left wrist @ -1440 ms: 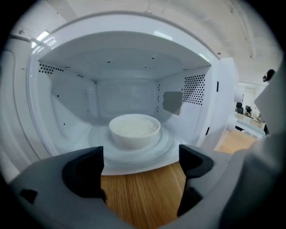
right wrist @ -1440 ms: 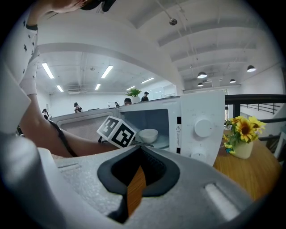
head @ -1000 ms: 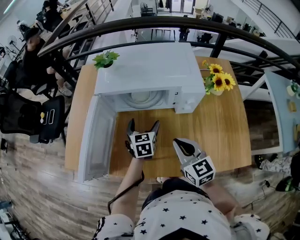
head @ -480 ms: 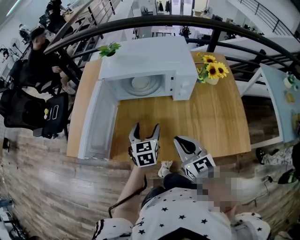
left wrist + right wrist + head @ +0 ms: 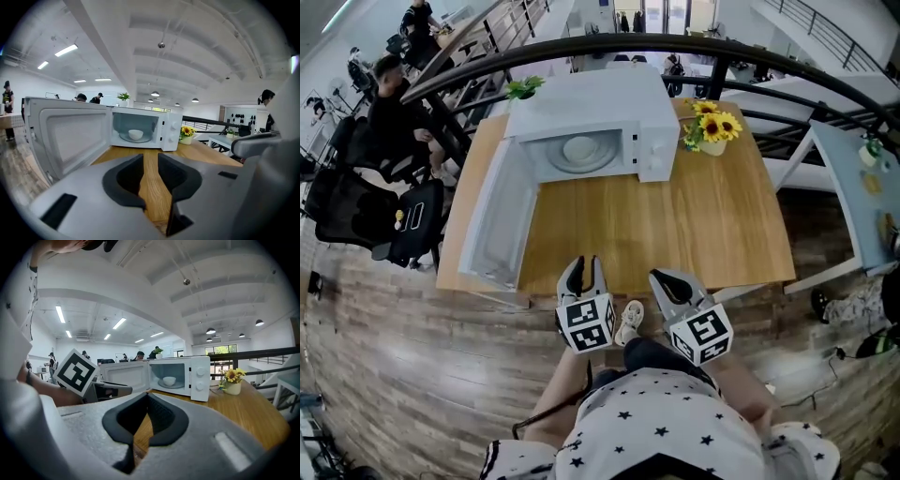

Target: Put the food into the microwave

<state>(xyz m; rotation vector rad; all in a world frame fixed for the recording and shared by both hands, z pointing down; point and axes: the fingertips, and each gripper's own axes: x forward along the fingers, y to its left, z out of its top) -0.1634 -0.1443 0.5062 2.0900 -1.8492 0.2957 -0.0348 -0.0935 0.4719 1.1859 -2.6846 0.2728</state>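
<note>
Your left hand-held gripper [image 5: 584, 268]: jaws closing, narrow gap, empty. Your right hand-held gripper [image 5: 662, 278]: jaws together, empty. Well ahead: microwave [image 5: 591, 103], door [image 5: 499, 225] open, bowl [image 5: 136, 134] inside.

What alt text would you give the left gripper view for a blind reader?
A white microwave, door swung open, stands on a wooden table with a small white bowl inside. In front, the left gripper has grey jaws closing on nothing; yellow sunflowers stand beside the microwave.

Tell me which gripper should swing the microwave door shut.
Left, probably. The left gripper, jaws closing on nothing, sits nearer the open door, which hangs out on that side; the bowl is already inside.
</note>
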